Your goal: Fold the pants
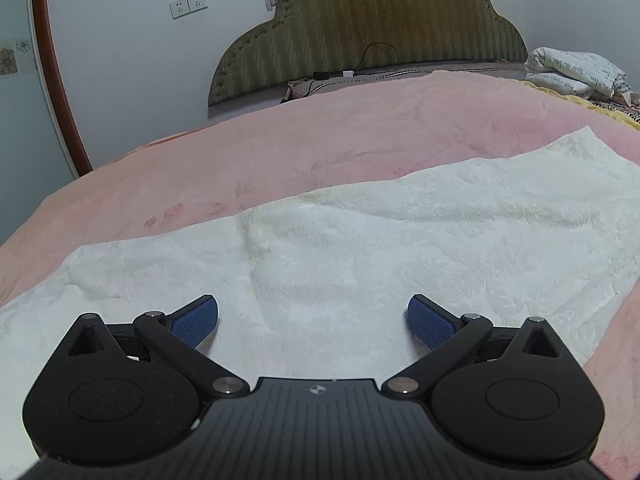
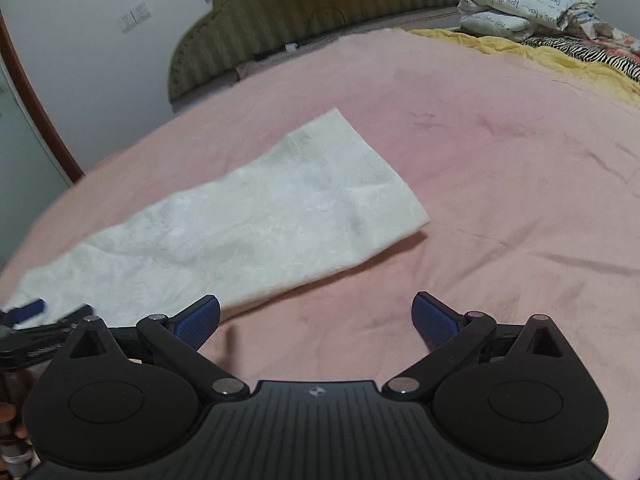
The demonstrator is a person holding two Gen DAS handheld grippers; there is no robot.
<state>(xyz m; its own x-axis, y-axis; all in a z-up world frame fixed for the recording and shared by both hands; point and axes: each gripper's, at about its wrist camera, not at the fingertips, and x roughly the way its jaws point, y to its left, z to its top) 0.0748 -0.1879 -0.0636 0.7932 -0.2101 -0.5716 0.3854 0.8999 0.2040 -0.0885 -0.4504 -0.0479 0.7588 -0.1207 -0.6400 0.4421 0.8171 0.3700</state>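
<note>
We find the white textured fabric pants laid out flat in one long strip on the pink fleece blanket that covers the bed. The strip runs diagonally in the right wrist view, from a squared end near the middle of the blanket down to the lower left edge of the picture. In the left wrist view the same garment fills the foreground from side to side.

We note the left gripper with its jaws spread wide, poised over the pants with white cloth visible between the blue ribbed pads; nothing is held. Whether the pads touch the cloth we cannot tell.

We note the right gripper likewise with jaws spread wide and holding nothing. It stands over bare blanket just beside the long near edge of the pants, its left pad close to that edge. The left gripper also shows at the far left edge of this view, over the near end of the garment.

At the head of the bed stands an olive-green scalloped upholstered headboard. A folded white quilt with script print lies in the far right corner, well apart from the pants.
</note>
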